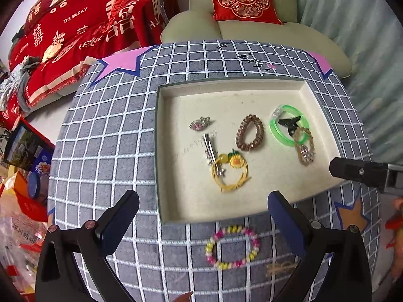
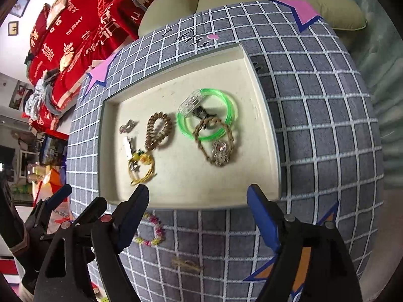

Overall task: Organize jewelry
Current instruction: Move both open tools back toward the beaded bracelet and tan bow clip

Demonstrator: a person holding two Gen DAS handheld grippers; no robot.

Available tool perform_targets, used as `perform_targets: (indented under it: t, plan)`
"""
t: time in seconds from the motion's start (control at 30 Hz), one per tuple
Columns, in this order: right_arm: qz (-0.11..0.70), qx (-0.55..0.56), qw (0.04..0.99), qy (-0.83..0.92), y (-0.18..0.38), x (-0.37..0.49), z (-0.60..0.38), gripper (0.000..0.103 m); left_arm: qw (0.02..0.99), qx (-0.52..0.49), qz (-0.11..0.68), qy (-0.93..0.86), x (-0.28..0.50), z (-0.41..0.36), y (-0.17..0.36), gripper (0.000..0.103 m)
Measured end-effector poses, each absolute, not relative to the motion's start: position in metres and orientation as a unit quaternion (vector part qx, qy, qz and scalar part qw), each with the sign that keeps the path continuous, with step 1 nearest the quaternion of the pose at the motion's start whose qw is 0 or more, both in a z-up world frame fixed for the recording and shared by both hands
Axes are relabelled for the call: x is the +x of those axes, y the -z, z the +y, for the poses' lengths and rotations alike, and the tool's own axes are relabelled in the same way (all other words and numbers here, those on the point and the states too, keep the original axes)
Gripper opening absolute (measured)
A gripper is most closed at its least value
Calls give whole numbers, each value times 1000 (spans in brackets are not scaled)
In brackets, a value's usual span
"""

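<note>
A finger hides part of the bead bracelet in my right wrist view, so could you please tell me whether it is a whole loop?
Observer: Yes, the bracelet is a closed loop on the cloth, outside the tray.
Operator: Is the left hand-held gripper near it?
Observer: It is open, and the bracelet lies between its fingers.
Operator: What is the dark thing inside the bangle?
Observer: A black claw clip.

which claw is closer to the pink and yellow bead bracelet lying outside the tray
Left. The left claw is open right over the bead bracelet, which lies between its fingers in view. The right claw is open further right, bracelet beside its left finger.
</note>
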State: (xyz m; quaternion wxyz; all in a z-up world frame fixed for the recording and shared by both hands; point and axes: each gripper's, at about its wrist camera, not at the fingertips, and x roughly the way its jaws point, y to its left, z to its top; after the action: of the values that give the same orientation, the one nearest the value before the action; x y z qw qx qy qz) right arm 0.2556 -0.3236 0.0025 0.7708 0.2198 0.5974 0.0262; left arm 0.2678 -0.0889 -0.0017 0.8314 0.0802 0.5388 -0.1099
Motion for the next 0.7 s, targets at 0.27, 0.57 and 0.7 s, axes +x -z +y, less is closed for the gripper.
perform_targets:
  t: [0.27,0.57,0.7]
  plan:
    - [594,215,775,-24,-6,228,-312,103,830,91,541,101,219,-68,-4,103]
    - [606,193,771,-8,-1,203,-302,103,827,74,551,83,185,-39,-6,103]
    - [616,181,767,-9,3,194,-295,103,824,63,556,84,176,-29,-6,103]
